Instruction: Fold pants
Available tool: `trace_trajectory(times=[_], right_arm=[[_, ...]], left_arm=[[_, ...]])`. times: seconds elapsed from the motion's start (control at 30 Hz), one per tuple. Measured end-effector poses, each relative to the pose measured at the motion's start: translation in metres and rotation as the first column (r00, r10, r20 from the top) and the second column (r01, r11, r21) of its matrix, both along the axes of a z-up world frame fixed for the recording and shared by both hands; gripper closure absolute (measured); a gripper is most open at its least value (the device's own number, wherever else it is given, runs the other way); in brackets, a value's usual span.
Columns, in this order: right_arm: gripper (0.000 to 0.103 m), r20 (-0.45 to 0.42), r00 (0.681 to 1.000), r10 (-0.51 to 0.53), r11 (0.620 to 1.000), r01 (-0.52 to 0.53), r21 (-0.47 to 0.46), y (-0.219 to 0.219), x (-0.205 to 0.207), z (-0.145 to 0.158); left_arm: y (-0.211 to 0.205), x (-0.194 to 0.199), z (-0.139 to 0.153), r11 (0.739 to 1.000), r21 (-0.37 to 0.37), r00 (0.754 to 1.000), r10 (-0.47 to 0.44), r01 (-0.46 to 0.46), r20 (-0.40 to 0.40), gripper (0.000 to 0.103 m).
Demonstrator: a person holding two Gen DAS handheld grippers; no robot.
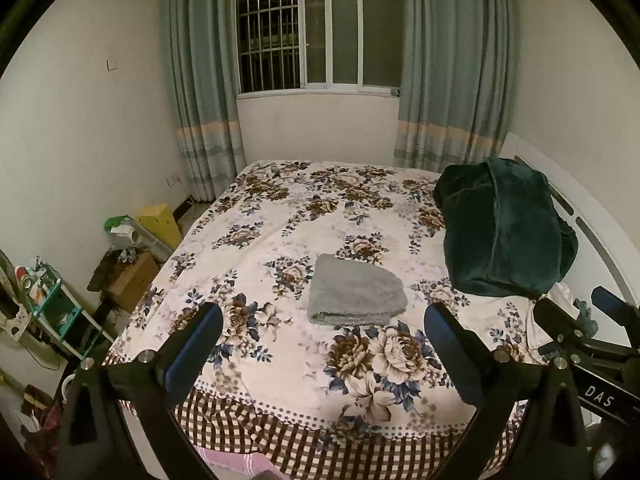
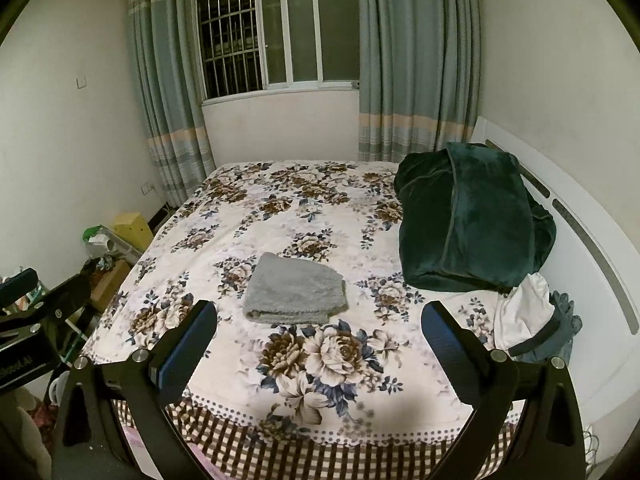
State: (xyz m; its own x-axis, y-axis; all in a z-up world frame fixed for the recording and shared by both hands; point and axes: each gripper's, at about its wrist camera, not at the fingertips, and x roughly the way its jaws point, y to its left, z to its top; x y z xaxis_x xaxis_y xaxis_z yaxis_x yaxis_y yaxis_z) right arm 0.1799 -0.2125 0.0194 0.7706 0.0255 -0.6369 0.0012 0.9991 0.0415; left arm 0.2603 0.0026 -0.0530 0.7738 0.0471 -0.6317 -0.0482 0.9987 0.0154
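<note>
The grey pants (image 1: 355, 291) lie folded into a compact rectangle on the floral bedspread (image 1: 280, 216), near the middle of the bed; they also show in the right wrist view (image 2: 295, 290). My left gripper (image 1: 323, 318) is open and empty, held above the near edge of the bed, short of the pants. My right gripper (image 2: 319, 314) is open and empty too, just to the right of the left one, also short of the pants. The right gripper's body shows at the right edge of the left wrist view (image 1: 576, 332).
A dark green blanket (image 2: 468, 216) is heaped at the right by the white headboard (image 2: 592, 264). White and grey clothes (image 2: 532, 316) lie beside it. Boxes and a small shelf (image 1: 56, 308) stand on the floor at the left. Window and curtains are behind.
</note>
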Motion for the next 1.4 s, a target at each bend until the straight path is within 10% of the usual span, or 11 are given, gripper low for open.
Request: trace_trajectory(times=[1.4], right_arm=[[0.000, -0.009, 1.000, -0.016, 1.000, 0.016, -0.003, 0.007, -0.005, -0.008]], left_arm=[[-0.008, -0.009, 0.000, 1.000, -0.002, 1.000, 0.007, -0.007, 0.002, 0.000]])
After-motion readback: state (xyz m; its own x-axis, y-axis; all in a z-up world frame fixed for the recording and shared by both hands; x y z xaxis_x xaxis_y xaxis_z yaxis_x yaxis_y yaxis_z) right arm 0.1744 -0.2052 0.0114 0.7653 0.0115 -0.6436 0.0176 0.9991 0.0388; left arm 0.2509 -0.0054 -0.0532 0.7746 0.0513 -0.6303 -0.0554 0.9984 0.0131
